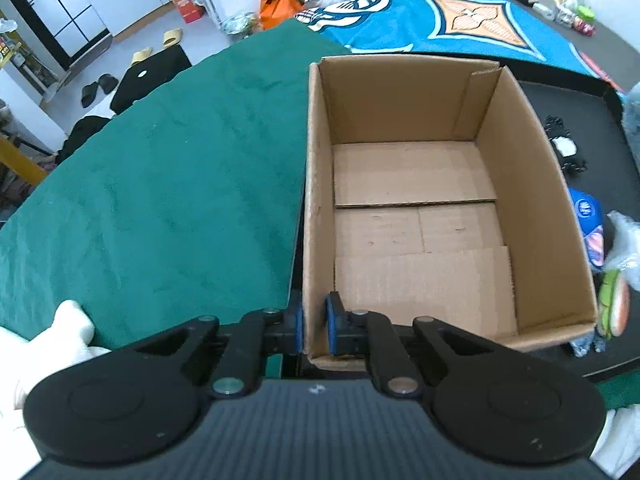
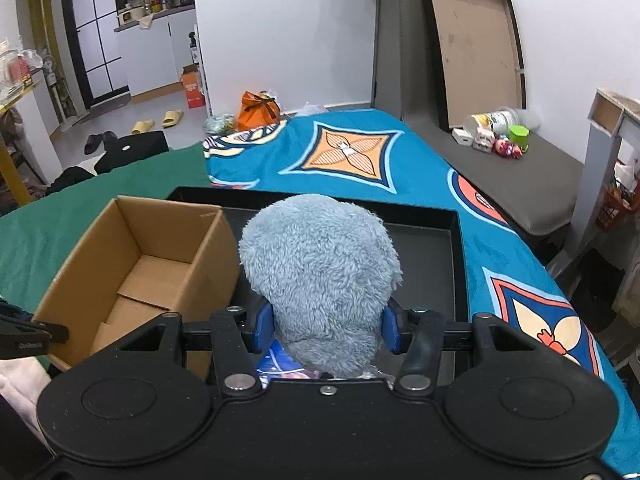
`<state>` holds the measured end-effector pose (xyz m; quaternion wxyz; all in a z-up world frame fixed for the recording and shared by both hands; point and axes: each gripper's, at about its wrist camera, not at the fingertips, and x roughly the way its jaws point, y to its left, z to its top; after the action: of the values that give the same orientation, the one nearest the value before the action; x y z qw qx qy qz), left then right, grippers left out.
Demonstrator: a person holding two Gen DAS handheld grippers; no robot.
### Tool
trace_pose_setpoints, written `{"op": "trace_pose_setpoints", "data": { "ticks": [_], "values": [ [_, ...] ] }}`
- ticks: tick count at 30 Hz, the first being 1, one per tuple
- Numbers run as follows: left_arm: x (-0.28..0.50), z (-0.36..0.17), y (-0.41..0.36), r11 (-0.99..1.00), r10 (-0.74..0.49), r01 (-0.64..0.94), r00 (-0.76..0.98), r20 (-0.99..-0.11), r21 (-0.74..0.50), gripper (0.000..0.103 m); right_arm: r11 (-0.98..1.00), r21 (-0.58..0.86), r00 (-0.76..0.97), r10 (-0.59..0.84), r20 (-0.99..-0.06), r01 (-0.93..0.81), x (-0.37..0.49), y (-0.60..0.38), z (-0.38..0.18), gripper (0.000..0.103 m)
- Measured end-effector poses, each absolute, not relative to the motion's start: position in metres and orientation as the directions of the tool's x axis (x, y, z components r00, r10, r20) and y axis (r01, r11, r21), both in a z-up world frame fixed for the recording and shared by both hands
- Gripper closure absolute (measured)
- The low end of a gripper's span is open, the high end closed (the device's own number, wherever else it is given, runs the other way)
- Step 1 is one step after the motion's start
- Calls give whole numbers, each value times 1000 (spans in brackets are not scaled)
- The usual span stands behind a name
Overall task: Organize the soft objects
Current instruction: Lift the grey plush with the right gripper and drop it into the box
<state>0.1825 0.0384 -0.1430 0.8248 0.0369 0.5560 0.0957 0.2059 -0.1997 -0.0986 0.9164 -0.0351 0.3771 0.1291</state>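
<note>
An open, empty cardboard box [image 1: 420, 208] stands on the edge of a black tray. My left gripper [image 1: 314, 326] is shut on the box's near-left wall, one blue pad outside and one inside. My right gripper [image 2: 326, 326] is shut on a fluffy grey-blue plush toy [image 2: 320, 264] and holds it above the black tray [image 2: 440, 240], just right of the box [image 2: 136, 264]. The plush's edge also shows at the far right of the left wrist view [image 1: 632, 116].
A green cloth [image 1: 160, 184] covers the table left of the box. A blue patterned blanket [image 2: 360, 160] lies behind and right. Several soft items [image 1: 600, 264] lie in the tray right of the box. A blue packet [image 2: 280, 362] lies under the plush.
</note>
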Motion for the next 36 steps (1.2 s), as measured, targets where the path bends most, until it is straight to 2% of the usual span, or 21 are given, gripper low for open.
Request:
{"op": "trace_pose_setpoints", "data": {
  "ticks": [7, 25, 36],
  "values": [
    [173, -142, 48, 987, 146, -118, 373, -916, 109, 95, 957, 28, 688, 229, -688, -290, 197, -184, -89, 53],
    [178, -141, 63, 983, 149, -155, 357, -922, 99, 93, 928, -13, 690, 268, -672, -373, 195, -135, -75, 53],
    [181, -144, 70, 986, 120, -149, 351, -929, 71, 93, 898, -9, 652, 312, -691, -440, 208, -100, -86, 52]
  ]
}}
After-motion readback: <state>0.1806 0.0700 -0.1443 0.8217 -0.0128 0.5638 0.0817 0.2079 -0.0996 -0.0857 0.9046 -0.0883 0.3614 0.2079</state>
